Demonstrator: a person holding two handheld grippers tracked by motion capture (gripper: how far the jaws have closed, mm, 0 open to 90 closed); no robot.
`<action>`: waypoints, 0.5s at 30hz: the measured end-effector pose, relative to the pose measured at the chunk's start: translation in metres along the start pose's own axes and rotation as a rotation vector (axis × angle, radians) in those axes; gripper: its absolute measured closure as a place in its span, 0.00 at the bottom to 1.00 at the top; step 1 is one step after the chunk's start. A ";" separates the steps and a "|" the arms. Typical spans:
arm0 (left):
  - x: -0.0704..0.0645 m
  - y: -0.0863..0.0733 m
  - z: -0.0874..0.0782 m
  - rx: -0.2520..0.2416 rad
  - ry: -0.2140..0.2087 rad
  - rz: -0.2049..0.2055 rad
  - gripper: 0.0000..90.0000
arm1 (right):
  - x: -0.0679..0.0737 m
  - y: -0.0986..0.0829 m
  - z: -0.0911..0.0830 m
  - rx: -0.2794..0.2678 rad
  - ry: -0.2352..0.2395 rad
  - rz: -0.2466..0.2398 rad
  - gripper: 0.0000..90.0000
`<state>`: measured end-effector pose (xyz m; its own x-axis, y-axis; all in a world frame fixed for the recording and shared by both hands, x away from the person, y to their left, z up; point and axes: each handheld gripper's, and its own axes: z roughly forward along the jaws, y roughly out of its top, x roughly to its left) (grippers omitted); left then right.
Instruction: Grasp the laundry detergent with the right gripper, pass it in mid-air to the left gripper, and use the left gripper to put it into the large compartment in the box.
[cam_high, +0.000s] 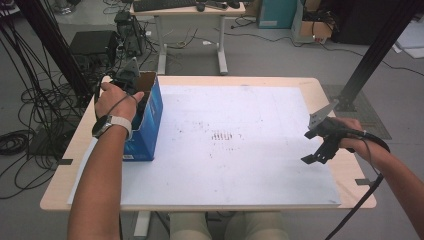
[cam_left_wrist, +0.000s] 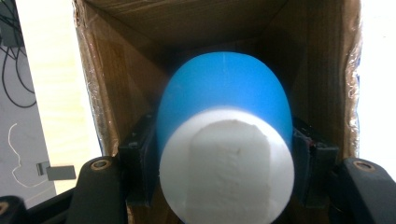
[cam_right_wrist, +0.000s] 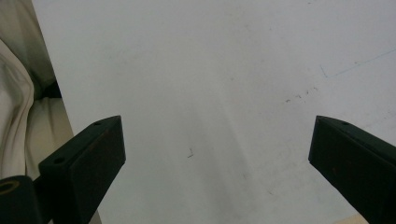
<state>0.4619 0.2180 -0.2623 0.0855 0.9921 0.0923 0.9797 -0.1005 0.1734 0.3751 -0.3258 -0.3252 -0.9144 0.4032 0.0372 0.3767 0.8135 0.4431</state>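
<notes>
High view: the left gripper (cam_high: 131, 80) is held down into the open top of a tall blue cardboard box (cam_high: 150, 120), which stands on the white sheet-covered wooden table (cam_high: 240, 140) near its far left corner, the person's left hand (cam_high: 114, 97) wrapped around the tool (a watch with a pale strap sits on that wrist). Left gripper view shows what the tool has: its two black jaws press against either side of a round blue object with a flat white end (cam_left_wrist: 225, 140), the white face turned toward the camera and the blue body pointing deeper into the brown inside of the box (cam_left_wrist: 116, 70). The object is within the box walls; whether it touches the box floor cannot be told. At the right edge of the table the right gripper (cam_high: 320, 150) hangs just above the white sheet, well apart from the box, and right gripper view has its jaws spread wide with nothing between them, above bare white surface (cam_right_wrist: 210, 93).
</notes>
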 end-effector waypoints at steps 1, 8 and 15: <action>0.000 0.000 0.000 0.004 -0.001 0.002 0.41 | 0.000 0.000 0.000 -0.002 0.000 -0.003 0.04; 0.000 0.000 -0.001 0.006 -0.002 0.004 0.41 | 0.000 0.000 0.001 -0.001 0.001 -0.004 0.04; 0.000 0.000 0.001 -0.010 0.001 0.006 0.41 | 0.000 -0.001 0.000 -0.001 0.002 -0.001 0.04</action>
<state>0.4618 0.2179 -0.2629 0.0907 0.9914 0.0947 0.9773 -0.1069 0.1828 0.3748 -0.3265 -0.3258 -0.9149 0.4017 0.0392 0.3760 0.8132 0.4442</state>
